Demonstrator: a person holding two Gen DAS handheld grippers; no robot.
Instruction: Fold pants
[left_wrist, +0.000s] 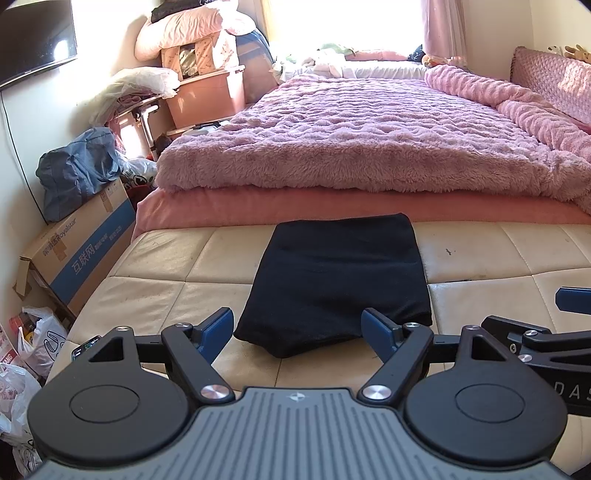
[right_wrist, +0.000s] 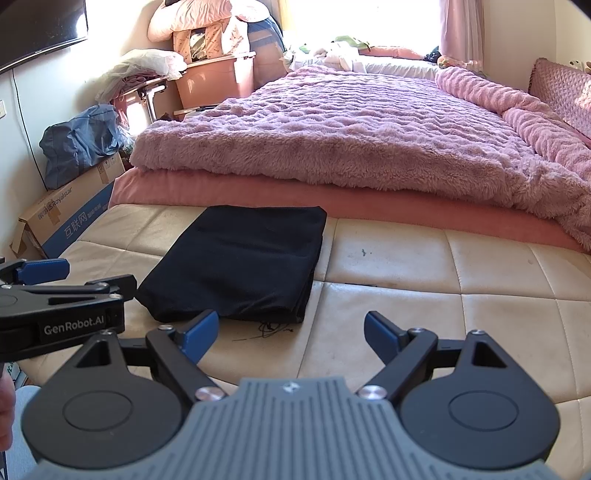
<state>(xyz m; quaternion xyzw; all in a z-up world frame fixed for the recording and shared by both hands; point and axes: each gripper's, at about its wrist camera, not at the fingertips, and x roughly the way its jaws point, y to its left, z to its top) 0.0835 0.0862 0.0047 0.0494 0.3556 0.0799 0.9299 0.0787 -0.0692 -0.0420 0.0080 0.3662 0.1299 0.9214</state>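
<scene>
A: Where are the pants (left_wrist: 334, 280)?

B: Folded into a compact black rectangle on the cream padded bench (left_wrist: 498, 258) at the foot of the bed (left_wrist: 369, 129). The left gripper (left_wrist: 297, 334) sits just before the near edge, fingers spread wide and empty. The right gripper (right_wrist: 291, 334) is off to the side, fingers likewise released.

A: What could spoil it?

B: I'd judge the near edge looks bulky and uneven. A finger brushing it could drag a layer loose, and the fabric looks soft enough to slump.
</scene>
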